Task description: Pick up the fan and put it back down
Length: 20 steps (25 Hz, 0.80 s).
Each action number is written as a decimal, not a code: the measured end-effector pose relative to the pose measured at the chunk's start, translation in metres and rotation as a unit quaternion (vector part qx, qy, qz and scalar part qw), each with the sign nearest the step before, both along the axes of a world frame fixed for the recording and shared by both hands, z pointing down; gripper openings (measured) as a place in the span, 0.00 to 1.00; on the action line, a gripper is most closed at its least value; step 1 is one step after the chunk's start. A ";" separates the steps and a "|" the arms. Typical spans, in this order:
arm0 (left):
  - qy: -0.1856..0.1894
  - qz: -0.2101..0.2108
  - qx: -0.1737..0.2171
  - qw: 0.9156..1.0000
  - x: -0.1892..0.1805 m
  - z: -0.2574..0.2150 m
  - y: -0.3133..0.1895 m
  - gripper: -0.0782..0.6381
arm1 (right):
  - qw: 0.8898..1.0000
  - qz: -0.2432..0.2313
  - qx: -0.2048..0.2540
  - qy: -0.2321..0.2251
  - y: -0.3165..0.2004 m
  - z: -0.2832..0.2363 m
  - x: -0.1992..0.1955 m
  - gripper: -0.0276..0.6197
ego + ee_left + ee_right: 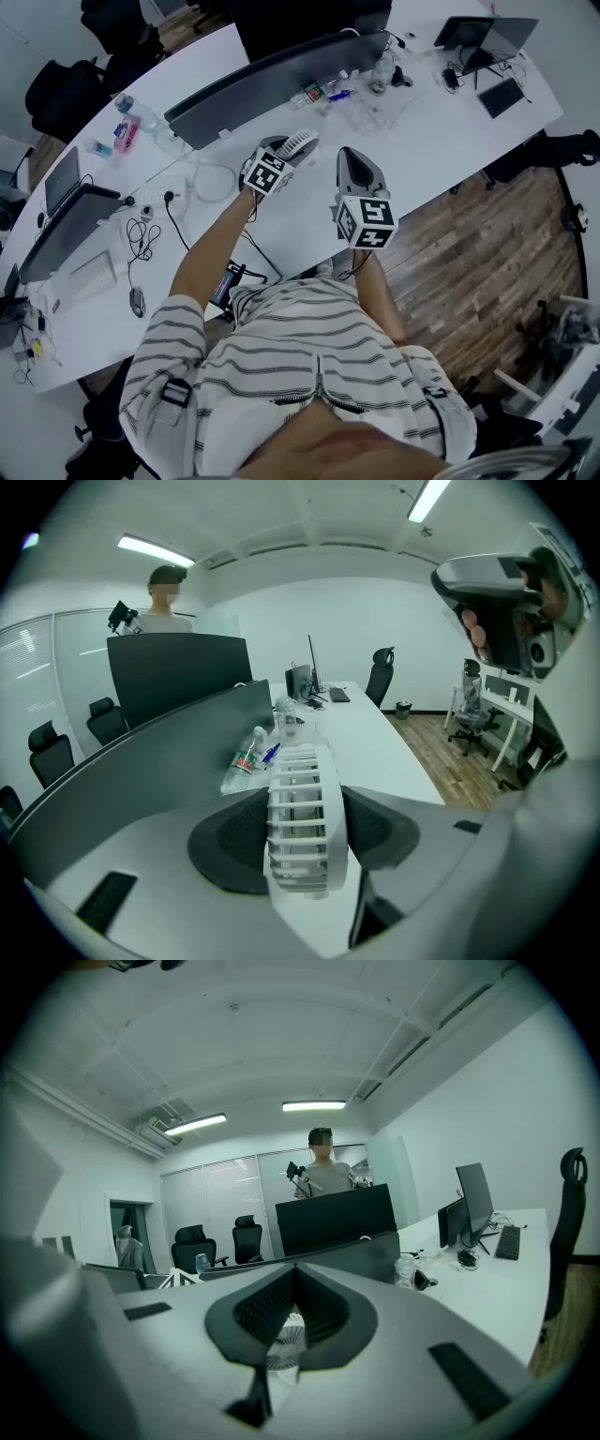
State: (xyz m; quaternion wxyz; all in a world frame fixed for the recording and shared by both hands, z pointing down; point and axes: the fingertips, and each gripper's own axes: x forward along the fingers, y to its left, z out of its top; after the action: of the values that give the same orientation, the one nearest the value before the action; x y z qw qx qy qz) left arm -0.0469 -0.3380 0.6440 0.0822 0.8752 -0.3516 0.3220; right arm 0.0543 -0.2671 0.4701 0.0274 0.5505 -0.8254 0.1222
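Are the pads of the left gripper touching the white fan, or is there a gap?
Touching. The left gripper view shows the fan between the left gripper pads, both pressed against its ribbed sides with no gap.

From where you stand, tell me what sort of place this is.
Most likely an open-plan office: a long white desk, monitors standing on it, and black swivel chairs around it.

we note: small white slatted plastic fan [305, 141], lower end hidden behind left gripper [291, 156] | from right gripper [293, 1283], only a sliver shows | contact with white table [450, 141]: we cannot tell
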 end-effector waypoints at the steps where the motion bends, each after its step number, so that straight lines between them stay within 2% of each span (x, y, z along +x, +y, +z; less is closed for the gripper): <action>1: 0.000 0.003 -0.003 1.000 0.000 0.002 -0.001 0.42 | 1.000 0.001 -0.001 0.000 -0.001 0.001 0.000 0.06; 8: -0.005 0.044 -0.021 0.999 0.002 0.026 -0.004 0.43 | 1.000 0.002 -0.006 -0.001 -0.005 0.004 0.002 0.06; 20: 0.007 0.075 -0.049 0.996 0.003 0.057 -0.012 0.43 | 1.000 0.000 -0.013 0.001 -0.012 0.011 0.004 0.06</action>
State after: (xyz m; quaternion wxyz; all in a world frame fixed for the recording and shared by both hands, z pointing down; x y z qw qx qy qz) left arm -0.0436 -0.3501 0.7006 0.1026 0.8961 -0.2686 0.3382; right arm 0.0581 -0.2794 0.4815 0.0352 0.5501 -0.8237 0.1329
